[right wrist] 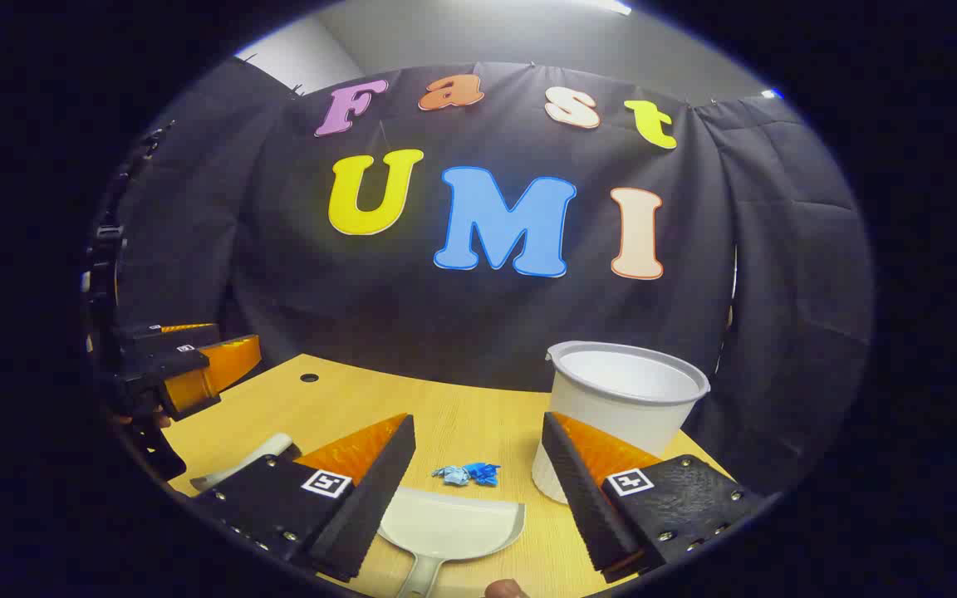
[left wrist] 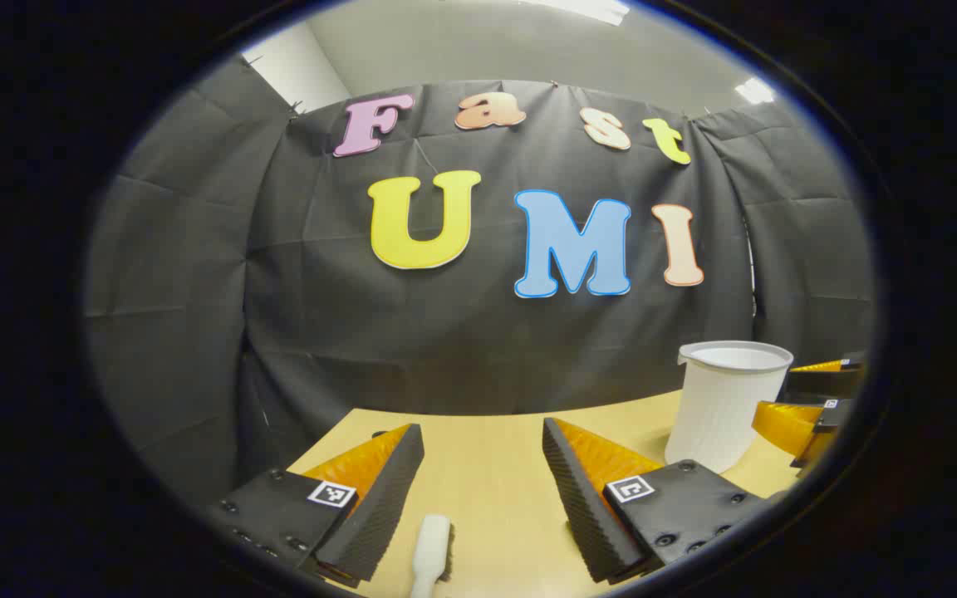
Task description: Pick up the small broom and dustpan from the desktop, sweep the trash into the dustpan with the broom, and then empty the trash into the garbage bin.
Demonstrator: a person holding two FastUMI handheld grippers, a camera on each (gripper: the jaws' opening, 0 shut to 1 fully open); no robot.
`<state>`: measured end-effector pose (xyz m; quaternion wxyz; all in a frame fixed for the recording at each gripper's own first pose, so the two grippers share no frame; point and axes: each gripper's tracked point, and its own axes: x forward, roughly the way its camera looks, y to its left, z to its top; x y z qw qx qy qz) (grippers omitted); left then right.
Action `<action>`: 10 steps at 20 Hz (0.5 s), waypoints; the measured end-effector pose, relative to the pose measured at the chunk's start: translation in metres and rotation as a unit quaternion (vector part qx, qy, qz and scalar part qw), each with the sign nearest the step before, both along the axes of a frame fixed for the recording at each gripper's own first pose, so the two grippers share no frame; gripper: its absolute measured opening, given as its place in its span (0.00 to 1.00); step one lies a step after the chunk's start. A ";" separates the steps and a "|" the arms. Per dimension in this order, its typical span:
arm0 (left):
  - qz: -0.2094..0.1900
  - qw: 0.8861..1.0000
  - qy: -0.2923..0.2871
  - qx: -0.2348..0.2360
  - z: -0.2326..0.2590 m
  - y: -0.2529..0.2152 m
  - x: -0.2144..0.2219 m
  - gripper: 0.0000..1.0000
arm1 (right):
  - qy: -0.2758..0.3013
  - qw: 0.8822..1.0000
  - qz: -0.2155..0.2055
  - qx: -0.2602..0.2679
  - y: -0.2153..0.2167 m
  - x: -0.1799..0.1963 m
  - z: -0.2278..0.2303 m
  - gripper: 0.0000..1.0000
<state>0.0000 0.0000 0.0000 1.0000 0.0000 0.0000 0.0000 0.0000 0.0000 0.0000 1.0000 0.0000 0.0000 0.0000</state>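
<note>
Both grippers hover spread over the desktop, holding nothing.

Left gripper (left wrist: 483, 498) sits level above the broom (left wrist: 431, 555), whose length runs away from the camera. Right gripper (right wrist: 478, 490) frames the dustpan (right wrist: 449, 525), handle toward camera, blue trash (right wrist: 467, 474) just beyond its lip; garbage bin (right wrist: 624, 399) stands right, near the desk (right wrist: 345, 407) edge.

The left gripper (left wrist: 483, 490) has two wedge-shaped fingers (left wrist: 379, 498) with ribbed inner faces. Each finger sits on a flat block (left wrist: 678, 502) fixed with small round screws, and each block carries a small square black-and-white marker (left wrist: 630, 488). The right gripper (right wrist: 478, 490) is built the same way: ribbed wedge fingers (right wrist: 366, 494), screwed blocks (right wrist: 678, 498) and square markers (right wrist: 325, 482). In the right gripper view the left gripper appears farther off at the left edge, with a marker on its block too.
</note>
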 end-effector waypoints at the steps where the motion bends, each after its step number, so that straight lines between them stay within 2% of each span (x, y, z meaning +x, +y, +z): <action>1: 0.003 1.000 0.002 0.000 -0.002 0.001 -0.001 0.96 | 0.004 1.000 0.001 0.001 0.001 0.000 -0.002 0.96; 8: 0.006 1.000 0.019 0.007 -0.009 0.007 -0.004 0.94 | 0.037 0.999 0.004 0.012 0.005 0.000 -0.015 0.96; 10: 0.008 1.000 0.025 0.003 -0.013 0.008 -0.003 0.96 | 0.045 0.999 0.004 0.014 0.005 0.001 -0.021 0.96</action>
